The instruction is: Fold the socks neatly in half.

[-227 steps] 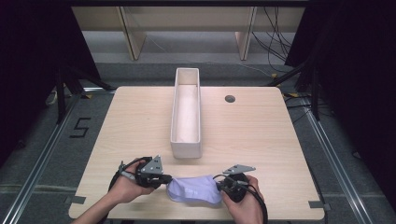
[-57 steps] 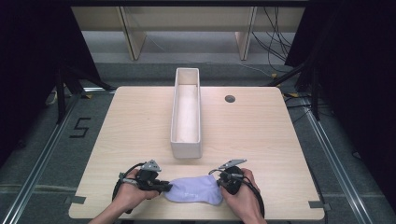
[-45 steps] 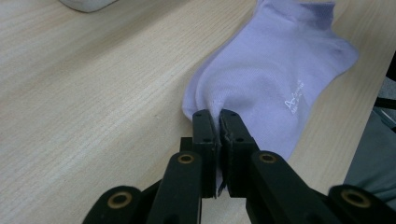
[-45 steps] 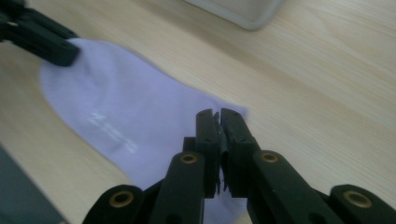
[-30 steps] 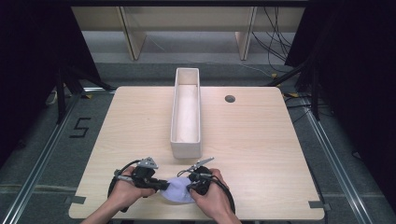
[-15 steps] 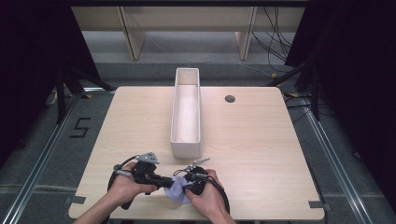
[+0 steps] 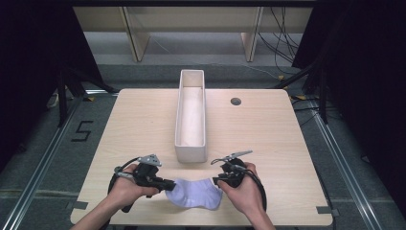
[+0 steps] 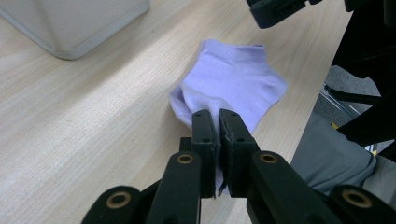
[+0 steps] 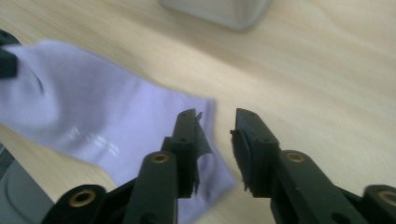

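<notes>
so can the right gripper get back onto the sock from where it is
Probably yes. The right gripper has just been opening its jaws and sits right at the edge of the lilac sock, with nothing between; the left gripper pins the other end.

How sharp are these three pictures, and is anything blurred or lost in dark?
High view: evenly lit table, sharp, surroundings nearly black. Left gripper view: crisp on the lilac sock pinched in the left gripper; white bin corner clear. Right gripper view: sock and wood smeared by motion, right gripper jaws fairly sharp, apart.

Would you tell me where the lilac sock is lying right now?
In the high view, the lilac sock lies at the table's near edge, between both tongs, before the white bin.
</notes>
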